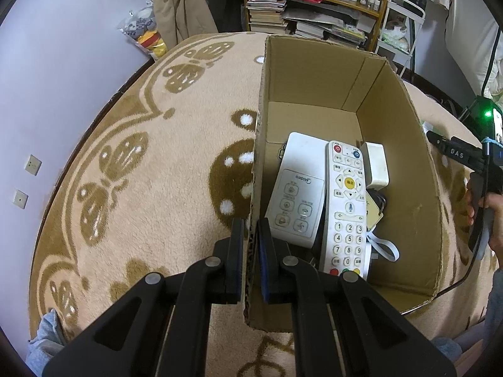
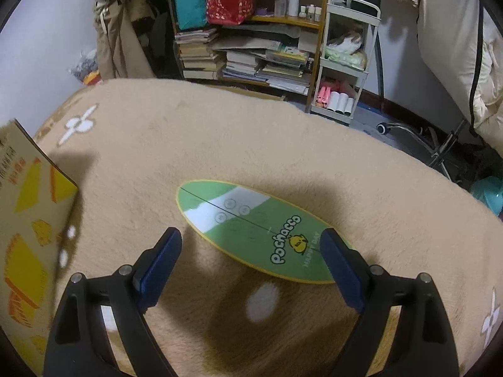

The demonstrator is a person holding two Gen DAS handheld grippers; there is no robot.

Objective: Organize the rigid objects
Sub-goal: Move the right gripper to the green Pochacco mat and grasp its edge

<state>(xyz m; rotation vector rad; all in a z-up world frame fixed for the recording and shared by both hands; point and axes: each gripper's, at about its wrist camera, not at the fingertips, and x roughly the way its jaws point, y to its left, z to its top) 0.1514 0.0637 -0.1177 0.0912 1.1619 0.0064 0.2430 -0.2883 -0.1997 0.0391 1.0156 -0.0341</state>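
My left gripper (image 1: 250, 229) is shut on the left wall of an open cardboard box (image 1: 405, 169), one finger outside and one inside. In the box lie a white numbered remote (image 1: 347, 210), a white Midea remote (image 1: 297, 191), a small white block (image 1: 374, 165) and some dark items under them. My right gripper (image 2: 251, 245) is open and empty, low over a green oval Pochacco board (image 2: 261, 229) that lies flat on the beige blanket. The board's near right end lies by the right fingertip. The box's printed outer side (image 2: 28, 220) is at the left edge.
The beige patterned blanket (image 1: 151, 163) covers the whole surface. The right gripper's handle and the hand holding it (image 1: 478, 194) show beside the box. Behind are a bookshelf with stacked books (image 2: 248, 53), a white cart (image 2: 342, 72) and a chair base (image 2: 418, 135).
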